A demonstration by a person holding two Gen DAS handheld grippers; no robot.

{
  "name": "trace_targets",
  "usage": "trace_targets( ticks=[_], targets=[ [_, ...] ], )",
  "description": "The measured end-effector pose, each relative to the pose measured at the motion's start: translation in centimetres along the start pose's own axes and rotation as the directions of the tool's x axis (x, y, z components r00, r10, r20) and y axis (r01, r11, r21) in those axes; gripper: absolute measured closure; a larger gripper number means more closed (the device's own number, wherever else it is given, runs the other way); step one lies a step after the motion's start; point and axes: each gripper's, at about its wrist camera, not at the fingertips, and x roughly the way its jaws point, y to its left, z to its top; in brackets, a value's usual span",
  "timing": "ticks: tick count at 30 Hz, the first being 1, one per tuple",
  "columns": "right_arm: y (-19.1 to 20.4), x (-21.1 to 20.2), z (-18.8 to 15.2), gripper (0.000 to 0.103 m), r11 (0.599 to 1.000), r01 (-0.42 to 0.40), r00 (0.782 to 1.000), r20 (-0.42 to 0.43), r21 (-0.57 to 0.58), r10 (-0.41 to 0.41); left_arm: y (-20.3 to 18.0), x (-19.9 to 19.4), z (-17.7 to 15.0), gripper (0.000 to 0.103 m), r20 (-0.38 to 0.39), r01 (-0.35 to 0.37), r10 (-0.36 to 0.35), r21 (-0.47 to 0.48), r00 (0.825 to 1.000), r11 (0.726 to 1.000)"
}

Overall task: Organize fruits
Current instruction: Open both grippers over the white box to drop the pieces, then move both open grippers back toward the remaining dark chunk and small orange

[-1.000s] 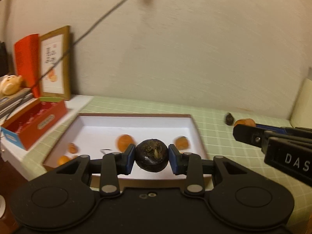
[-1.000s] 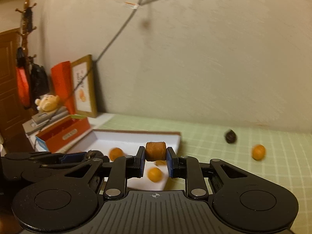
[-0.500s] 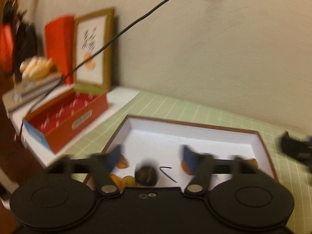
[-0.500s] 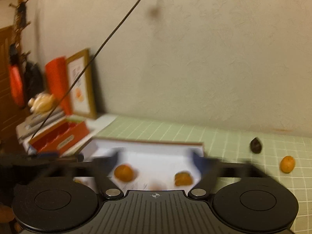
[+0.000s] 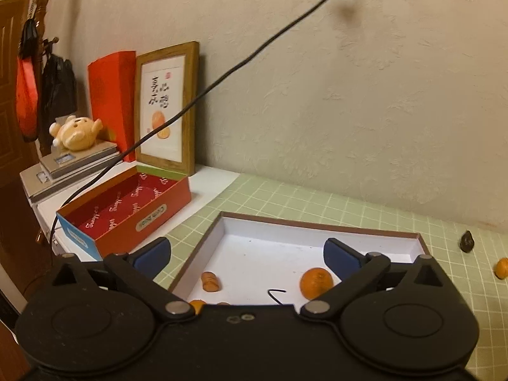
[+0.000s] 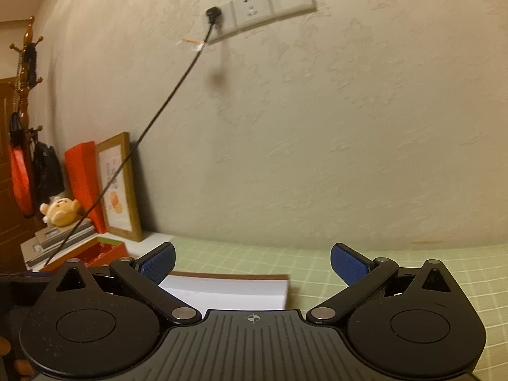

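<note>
Both the left gripper [image 5: 246, 255] and the right gripper [image 6: 252, 262] are opening, fingers spread over the white tray [image 5: 203, 254] and gripping nothing, with a tangerine [image 5: 316, 282] inside the tray and another fruit [image 5: 501, 268] on the worktop [image 5: 317, 204] beyond the tray's right edge.

A home room is shown: a coat stand [image 5: 41, 31] by a wooden door, a framed picture [image 5: 165, 108], a plush toy [image 5: 76, 133] on books.
</note>
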Motion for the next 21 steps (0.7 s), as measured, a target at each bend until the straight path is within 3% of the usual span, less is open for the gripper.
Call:
trace_targets(
  ticks=[10, 21],
  targets=[
    [-2.8, -2.5, 0.3, 0.000, 0.999, 0.053, 0.998, 0.031, 0.002, -0.053, -2.8, -0.7, -0.3, 0.006, -0.006, 0.051, -0.051, 0.035, 0.999, 0.998],
    [-6.4, -4.6, -0.3, 0.000, 0.991, 0.134, 0.990, 0.038, 0.005, -0.134, -7.9, -1.0, -0.8, 0.008, 0.000, 0.159, -0.160, 0.114, 0.987, 0.981]
  ],
)
